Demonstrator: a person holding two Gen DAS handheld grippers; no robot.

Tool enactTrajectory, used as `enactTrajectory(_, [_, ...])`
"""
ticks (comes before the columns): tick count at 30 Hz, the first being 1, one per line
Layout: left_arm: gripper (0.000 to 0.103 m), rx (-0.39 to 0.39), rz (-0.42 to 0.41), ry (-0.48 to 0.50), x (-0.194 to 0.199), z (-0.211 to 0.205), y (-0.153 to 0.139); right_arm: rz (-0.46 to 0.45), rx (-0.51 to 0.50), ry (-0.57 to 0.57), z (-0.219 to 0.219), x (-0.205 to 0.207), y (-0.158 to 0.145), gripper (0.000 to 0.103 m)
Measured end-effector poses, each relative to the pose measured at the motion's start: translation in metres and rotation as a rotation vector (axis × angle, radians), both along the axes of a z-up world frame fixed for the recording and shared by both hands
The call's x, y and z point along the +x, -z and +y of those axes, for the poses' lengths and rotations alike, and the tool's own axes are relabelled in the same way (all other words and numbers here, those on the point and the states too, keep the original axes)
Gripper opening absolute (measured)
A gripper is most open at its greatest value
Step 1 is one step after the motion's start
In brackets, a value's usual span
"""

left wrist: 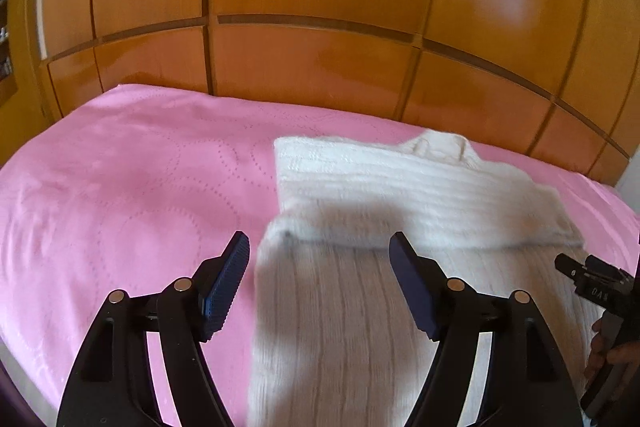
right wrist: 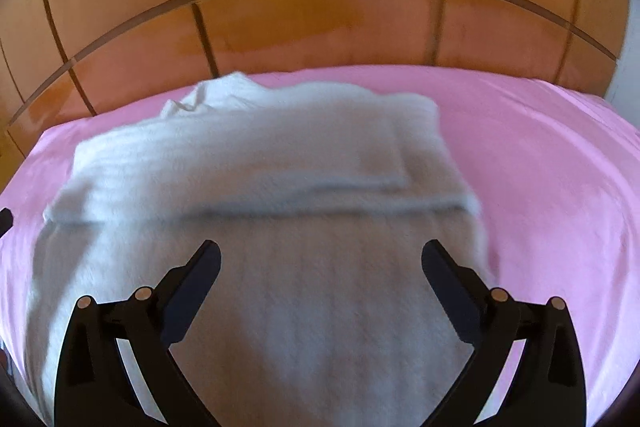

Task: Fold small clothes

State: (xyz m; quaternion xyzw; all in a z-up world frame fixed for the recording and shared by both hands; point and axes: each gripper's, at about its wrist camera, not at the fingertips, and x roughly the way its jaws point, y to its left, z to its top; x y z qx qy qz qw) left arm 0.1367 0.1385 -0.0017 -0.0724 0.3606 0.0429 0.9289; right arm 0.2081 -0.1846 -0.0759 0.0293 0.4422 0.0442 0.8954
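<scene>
A white knitted sweater [left wrist: 384, 195] lies flat on the pink bedspread [left wrist: 120, 187], with its sleeves folded across the chest. My left gripper [left wrist: 320, 247] is open and empty, hovering over the sweater's left edge near the folded sleeve. The sweater also fills the middle of the right wrist view [right wrist: 256, 187]. My right gripper [right wrist: 320, 255] is open and empty above the sweater's lower body. The right gripper's body and the hand holding it show at the right edge of the left wrist view [left wrist: 592, 287].
A glossy wooden panelled wardrobe [left wrist: 320, 27] stands right behind the bed. Pink bedspread [right wrist: 540, 167] stretches to the right of the sweater and wide to its left. A white wall strip [right wrist: 628, 67] shows at far right.
</scene>
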Motion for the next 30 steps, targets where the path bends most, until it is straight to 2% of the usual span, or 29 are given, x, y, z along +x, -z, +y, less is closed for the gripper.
enactTrajectory(6, [0.071,-0.011,0.031,0.018,-0.022,-0.002,0.010,0.058,0.042,0.049,-0.045,-0.034,0.009,0.100])
enactTrajectory(11, [0.071,-0.014,0.064,0.025,-0.040,-0.001,0.023,0.110,0.182,0.009,-0.069,-0.072,0.013,0.100])
enactTrajectory(14, [0.071,-0.047,0.104,0.043,-0.057,0.005,0.033,0.136,0.238,-0.030,-0.074,-0.098,0.011,0.098])
enactTrajectory(16, [0.071,-0.065,0.130,0.061,-0.069,0.010,0.039,0.153,0.271,-0.050,-0.076,-0.113,0.011,0.092])
enactTrajectory(18, [0.071,-0.091,0.162,0.098,-0.083,0.016,0.046,0.177,0.300,-0.059,-0.079,-0.131,0.012,0.075])
enactTrajectory(19, [0.068,-0.117,0.183,0.123,-0.096,0.019,0.051,0.188,0.315,-0.059,-0.081,-0.138,0.012,0.070])
enactTrajectory(20, [0.065,-0.142,0.198,0.141,-0.104,0.021,0.055,0.202,0.341,-0.060,-0.084,-0.148,0.013,0.060])
enactTrajectory(21, [0.059,-0.168,0.216,0.160,-0.111,0.023,0.058,0.211,0.355,-0.061,-0.086,-0.153,0.014,0.053])
enactTrajectory(22, [0.054,-0.210,0.246,0.188,-0.120,0.024,0.065,0.221,0.367,-0.061,-0.087,-0.158,0.015,0.049])
enactTrajectory(24, [0.047,-0.265,0.265,0.213,-0.136,0.026,0.071,0.241,0.381,-0.066,-0.087,-0.166,0.017,0.035])
enactTrajectory(25, [0.035,-0.279,0.265,0.227,-0.140,0.025,0.072,0.251,0.384,-0.073,-0.087,-0.167,0.018,0.032])
enactTrajectory(26, [0.028,-0.293,0.272,0.252,-0.143,0.024,0.072,0.271,0.393,-0.093,-0.084,-0.166,0.017,0.022])
enactTrajectory(27, [0.014,-0.299,0.278,0.269,-0.144,0.024,0.071,0.286,0.399,-0.114,-0.080,-0.165,0.016,0.014])
enactTrajectory(30, [0.011,-0.332,0.251,0.313,-0.146,0.026,0.058,0.271,0.414,-0.191,-0.068,-0.161,-0.001,0.012])
